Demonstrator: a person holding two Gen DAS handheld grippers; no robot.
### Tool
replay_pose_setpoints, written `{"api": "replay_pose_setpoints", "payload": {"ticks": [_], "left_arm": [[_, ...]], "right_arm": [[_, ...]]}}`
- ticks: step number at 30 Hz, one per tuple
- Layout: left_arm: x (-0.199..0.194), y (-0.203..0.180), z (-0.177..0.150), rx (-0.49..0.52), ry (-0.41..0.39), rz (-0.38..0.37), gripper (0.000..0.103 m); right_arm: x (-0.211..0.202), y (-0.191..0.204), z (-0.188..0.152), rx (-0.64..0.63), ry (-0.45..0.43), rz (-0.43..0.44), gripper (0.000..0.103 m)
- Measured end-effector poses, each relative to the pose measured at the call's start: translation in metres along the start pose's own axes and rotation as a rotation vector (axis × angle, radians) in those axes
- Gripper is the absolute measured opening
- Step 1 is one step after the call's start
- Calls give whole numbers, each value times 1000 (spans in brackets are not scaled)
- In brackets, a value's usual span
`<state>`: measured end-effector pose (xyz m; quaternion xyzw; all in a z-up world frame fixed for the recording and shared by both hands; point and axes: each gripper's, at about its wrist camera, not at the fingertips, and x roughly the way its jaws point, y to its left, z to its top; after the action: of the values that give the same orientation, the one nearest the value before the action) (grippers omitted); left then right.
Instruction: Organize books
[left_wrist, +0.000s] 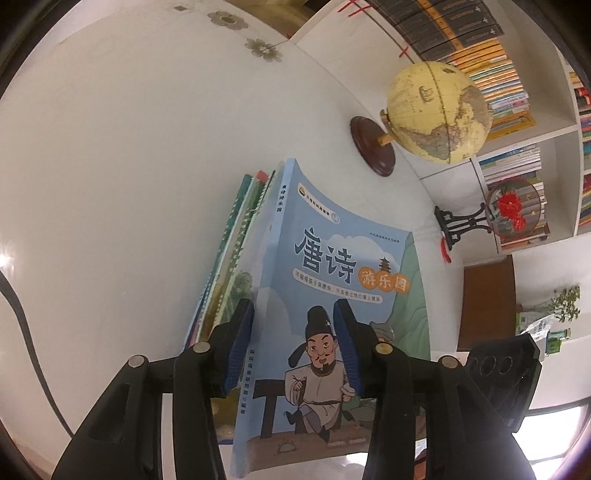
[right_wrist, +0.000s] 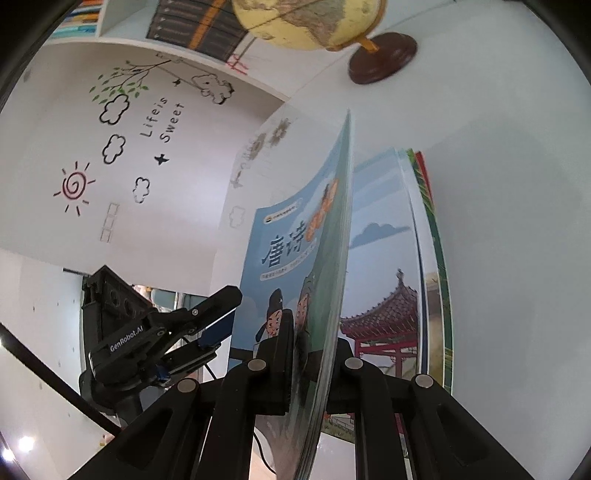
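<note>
Left wrist view shows a light-blue softcover book (left_wrist: 332, 280) with a cartoon scholar on the cover. Stands on edge on the white tabletop (left_wrist: 129, 166), on the camera side of the yellowed globe on a dark wooden base (left_wrist: 437, 110), well short of it. Sits just beside thin green- and red-edged books (left_wrist: 229, 240), also on edge, same side of the globe. Shows the left gripper (left_wrist: 293, 314) astride the spine edge w/ blue pads (left_wrist: 240, 343) standing off, gap visible: slack, not clamping. Right wrist view shows the right gripper (right_wrist: 314, 332) pinched narrow on the fore-edge pages of the same book (right_wrist: 295, 258), at the end farthest from the globe (right_wrist: 314, 22). Also catches the left gripper (right_wrist: 227, 314) at the spine side. Curls over at the globe end, so prob. thin, floppy, light, w/ little stiffness across the sheet. Looks glossy, so likely slick under the pads. Not fragile, but prob. creases if nipped at a corner. Best taken, judging from this, by both long edges at mid-height, spine side being stiffer, w/ the whole page block between the pads, not the cover alone. Gripped by one edge only, would likely sag and fan. Leans clear of the other books (right_wrist: 424, 240) at the globe end; lower down, can't tell if touching.
</note>
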<state>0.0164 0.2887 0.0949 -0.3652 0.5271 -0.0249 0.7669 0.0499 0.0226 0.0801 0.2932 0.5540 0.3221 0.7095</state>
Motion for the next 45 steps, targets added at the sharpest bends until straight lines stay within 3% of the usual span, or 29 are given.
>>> {"api": "replay_pose_setpoints", "payload": {"ticks": [6,10,13,19,23,27,32,36,40,45], "left_arm": [[10,12,3,-47,28,22,43],[11,16,3,-60,30,-7,43],[12,15,3,-56,31,-7,45],[6,18,7,-73,30,32,47],[-4,24,11,-87,-7,71,77],[-12,27,11,-86,-20,124,77],[-16,10,5,5,-32,236,82],[-23,-16,-6,108,-42,289,83],[-34,-52,-19,184,-47,264,83],[-55,-111,-47,332,-94,272,93]], "right_arm": [[2,-8,2,45,4,-31,27],[4,-9,1,54,15,-42,47],[6,-7,0,53,23,-56,57],[4,-12,0,70,37,-91,59],[-6,-19,2,100,19,-114,60],[-22,-30,3,119,-3,-151,67],[-40,-41,6,116,-3,-214,70],[-63,-37,17,-37,4,-389,70],[-97,-21,20,-230,-32,-590,70],[-145,8,9,-415,-116,-782,70]]}}
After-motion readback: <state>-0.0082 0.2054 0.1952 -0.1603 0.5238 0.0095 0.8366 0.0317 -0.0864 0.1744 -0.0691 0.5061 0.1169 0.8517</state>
